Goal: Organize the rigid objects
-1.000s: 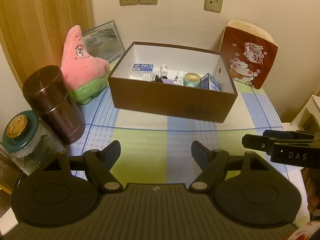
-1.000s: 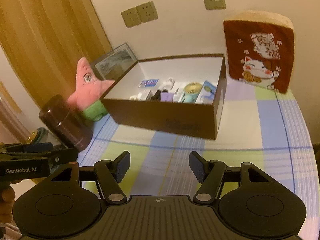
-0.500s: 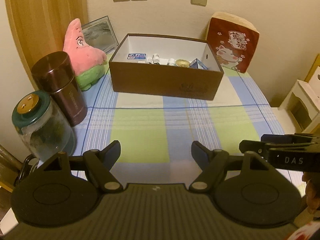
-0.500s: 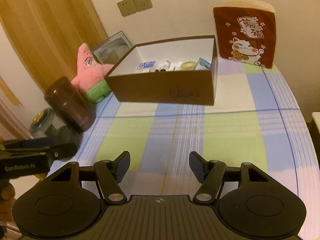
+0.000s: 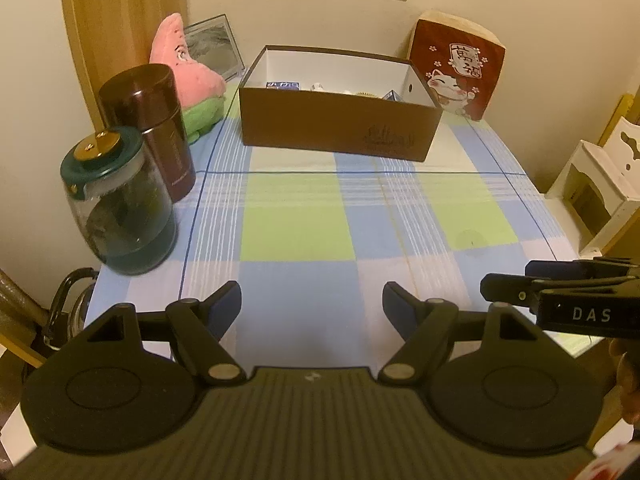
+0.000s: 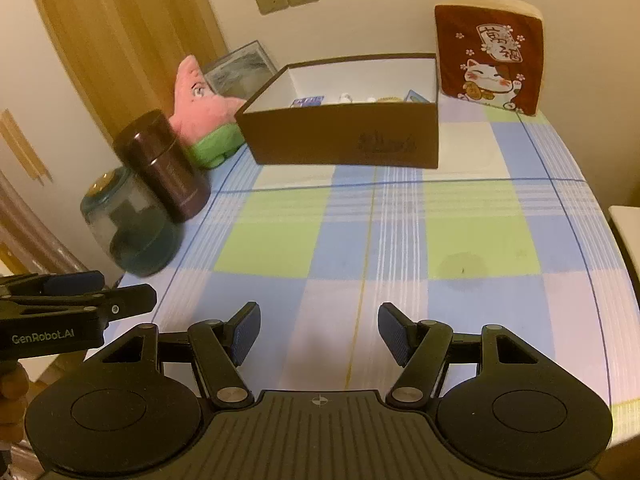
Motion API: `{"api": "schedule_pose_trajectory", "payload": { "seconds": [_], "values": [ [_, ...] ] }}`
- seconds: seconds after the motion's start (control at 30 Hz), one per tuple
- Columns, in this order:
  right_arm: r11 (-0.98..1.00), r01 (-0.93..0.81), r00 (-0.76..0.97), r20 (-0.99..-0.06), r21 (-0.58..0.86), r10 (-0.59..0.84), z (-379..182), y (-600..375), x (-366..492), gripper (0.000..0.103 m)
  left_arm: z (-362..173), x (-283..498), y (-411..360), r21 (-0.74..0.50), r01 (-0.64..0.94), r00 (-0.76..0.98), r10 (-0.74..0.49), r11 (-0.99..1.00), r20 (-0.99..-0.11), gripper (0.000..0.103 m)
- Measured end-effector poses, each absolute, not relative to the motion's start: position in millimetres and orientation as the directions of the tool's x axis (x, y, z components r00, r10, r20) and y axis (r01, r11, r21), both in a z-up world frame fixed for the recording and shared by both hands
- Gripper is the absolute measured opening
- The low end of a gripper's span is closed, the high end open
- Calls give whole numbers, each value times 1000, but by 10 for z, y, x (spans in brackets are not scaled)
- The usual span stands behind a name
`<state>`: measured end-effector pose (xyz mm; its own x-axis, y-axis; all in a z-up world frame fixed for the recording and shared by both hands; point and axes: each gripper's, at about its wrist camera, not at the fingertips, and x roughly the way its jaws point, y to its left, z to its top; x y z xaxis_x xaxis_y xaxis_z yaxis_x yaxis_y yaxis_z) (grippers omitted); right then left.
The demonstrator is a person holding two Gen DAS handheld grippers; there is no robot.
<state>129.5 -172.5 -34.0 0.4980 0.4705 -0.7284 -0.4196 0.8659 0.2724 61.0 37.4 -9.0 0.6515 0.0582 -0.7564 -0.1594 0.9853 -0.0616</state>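
Observation:
A brown cardboard box [image 5: 338, 126] [image 6: 344, 140] stands at the far end of the checked tablecloth, with several small items inside, mostly hidden behind its front wall. My left gripper [image 5: 312, 306] hangs open over the near edge of the table, nothing between its fingers. My right gripper [image 6: 319, 326] is open too and holds nothing. Each gripper shows side-on in the other's view: the right gripper [image 5: 560, 296] at the right edge, the left gripper [image 6: 72, 300] at the left edge. Both are far from the box.
A dark brown canister [image 5: 154, 128] [image 6: 164, 168] and a green-lidded glass jar [image 5: 118, 204] [image 6: 128, 232] stand at the table's left edge. A pink plush star [image 5: 188, 80] and a framed picture [image 5: 214, 46] sit behind them. A red cat-print cushion [image 5: 456, 68] leans on the wall. A white stool [image 5: 596, 188] stands at the right.
Both grippers have drawn back from the box toward the table's near edge, so the box looks smaller and more tablecloth shows. Both stay open and hold nothing.

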Motion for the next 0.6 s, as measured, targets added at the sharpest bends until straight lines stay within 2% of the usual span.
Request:
{"api": "schedule_pose_trajectory", "payload": {
  "seconds": [0.6],
  "values": [
    [874, -409, 488, -746, 264, 454, -346, -1596, 1030, 65, -114, 364, 458, -68, -147, 648, 45, 987, -760, 76]
  ]
}}
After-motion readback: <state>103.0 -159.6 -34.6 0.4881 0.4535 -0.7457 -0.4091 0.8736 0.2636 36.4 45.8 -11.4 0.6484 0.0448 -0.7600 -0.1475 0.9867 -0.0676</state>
